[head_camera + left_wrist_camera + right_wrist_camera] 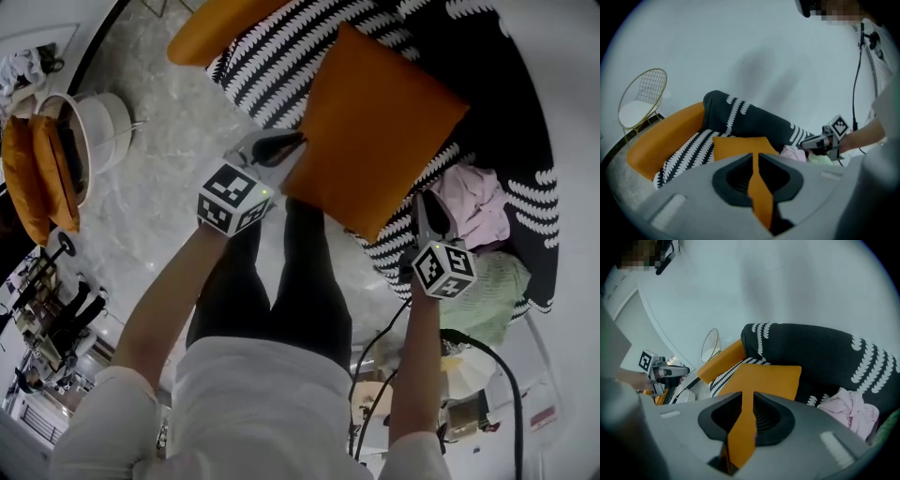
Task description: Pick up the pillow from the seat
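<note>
The left tongs [291,142] and right tongs [423,200] each clench a corner of the orange pillow [375,122] over the seat's [272,56] front edge. Keep both pinches firm and level, since they hold only thin fabric.

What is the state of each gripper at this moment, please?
The left gripper is closed on one edge of the orange pillow.
The right gripper is closed on another edge of the orange pillow.

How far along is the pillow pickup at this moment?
Done: grasping; the left gripper and right gripper are each shut on an edge of the orange pillow. In hand: the two-sided hold. Left: carrying it clear of the striped seat; whether it touches the seat now is unclear.
</note>
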Demonstrator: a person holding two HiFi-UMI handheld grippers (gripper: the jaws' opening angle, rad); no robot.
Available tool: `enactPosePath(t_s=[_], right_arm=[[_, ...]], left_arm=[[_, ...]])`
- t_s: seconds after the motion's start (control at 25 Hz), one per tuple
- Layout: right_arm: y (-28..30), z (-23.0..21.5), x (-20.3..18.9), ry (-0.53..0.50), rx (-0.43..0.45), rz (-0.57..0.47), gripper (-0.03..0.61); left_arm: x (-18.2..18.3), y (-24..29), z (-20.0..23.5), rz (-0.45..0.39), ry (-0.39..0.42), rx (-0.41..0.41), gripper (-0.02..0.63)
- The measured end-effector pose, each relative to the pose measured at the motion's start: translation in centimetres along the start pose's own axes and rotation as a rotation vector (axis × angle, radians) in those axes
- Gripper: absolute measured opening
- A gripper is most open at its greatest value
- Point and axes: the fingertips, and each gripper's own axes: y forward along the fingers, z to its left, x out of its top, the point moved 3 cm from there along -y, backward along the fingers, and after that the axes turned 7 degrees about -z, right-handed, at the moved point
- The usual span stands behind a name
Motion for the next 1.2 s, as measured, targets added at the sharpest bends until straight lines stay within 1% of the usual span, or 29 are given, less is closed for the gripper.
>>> enactPosePath(t_s=[0.24, 0.36, 0.48, 0.56, 0.68, 0.92, 1.04, 1.2], right_arm=[[2.8, -1.9, -2.3, 0.004, 0.004, 0.038, 0.112], [3.9, -2.3, -3.9, 0.01, 0.006, 0.058, 0.138], [4.5, -2.5, -5.6, 0.032, 0.004, 0.073, 0.18], [5.0, -2.8, -6.0, 0.042, -0.002, 0.078, 0.197], [5.9, -3.4, -6.8, 0.044, -0.008, 0.095, 0.246], [7.2, -5.1, -9.0, 0.063, -0.019, 0.128, 0.296], [8.0, -5.7, -9.8, 0.071, -0.028, 0.145, 0.326], [9.0, -6.6, -11.0, 0.104, -0.029, 0.177, 0.38]], left_arm=[[-2.7, 3.0, 1.9, 0.046, -0.017, -0.002, 0.073], [-4.5, 3.6, 2.3, 0.074, -0.025, -0.006, 0.098], [-6.2, 3.6, 2.2, 0.099, -0.033, -0.01, 0.119], [-6.8, 4.0, 2.5, 0.112, -0.042, -0.01, 0.131], [-7.9, 4.8, 3.3, 0.134, -0.071, -0.004, 0.162], [-10.5, 6.6, 4.2, 0.183, -0.1, 0.01, 0.203], [-11.5, 7.3, 4.8, 0.199, -0.112, 0.016, 0.213], [-12.8, 8.2, 5.8, 0.218, -0.169, 0.025, 0.243]])
